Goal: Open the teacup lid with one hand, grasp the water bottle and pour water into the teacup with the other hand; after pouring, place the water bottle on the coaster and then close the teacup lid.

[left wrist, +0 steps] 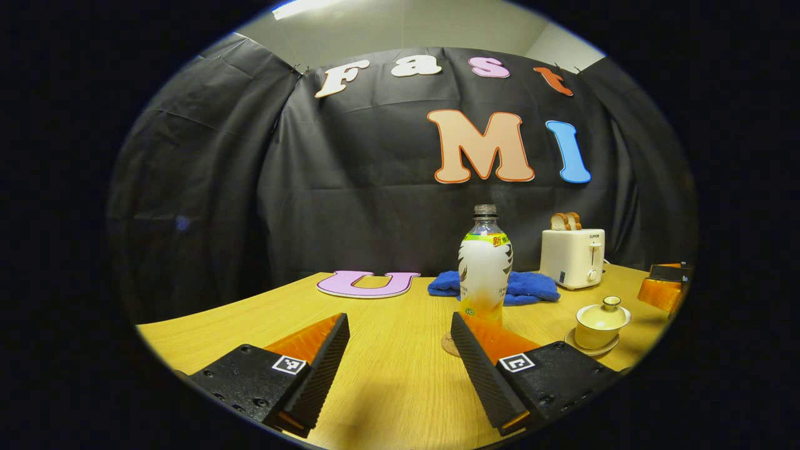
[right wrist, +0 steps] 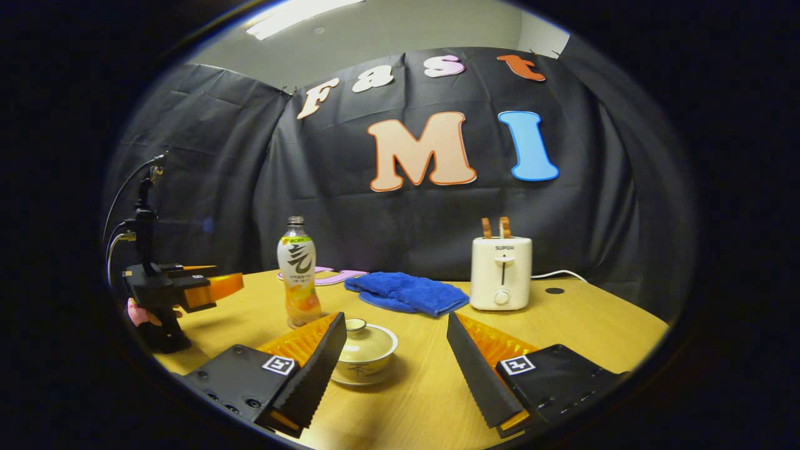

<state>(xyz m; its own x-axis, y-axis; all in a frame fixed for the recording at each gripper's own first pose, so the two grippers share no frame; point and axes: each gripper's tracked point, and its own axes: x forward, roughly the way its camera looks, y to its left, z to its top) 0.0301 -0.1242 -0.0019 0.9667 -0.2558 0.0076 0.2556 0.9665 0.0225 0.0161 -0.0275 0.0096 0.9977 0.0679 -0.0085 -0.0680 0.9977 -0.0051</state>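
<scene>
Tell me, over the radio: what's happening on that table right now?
Left gripper open, right gripper open, both empty. Lidded cream teacup closed; clear plastic water bottle upright, ungrasped. Nothing blocking.

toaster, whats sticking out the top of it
Two slices of bread stand upright in the toaster, their tops poking above the slots. Their lower parts are hidden inside the toaster's body, so how far down they go can't be seen.
</scene>
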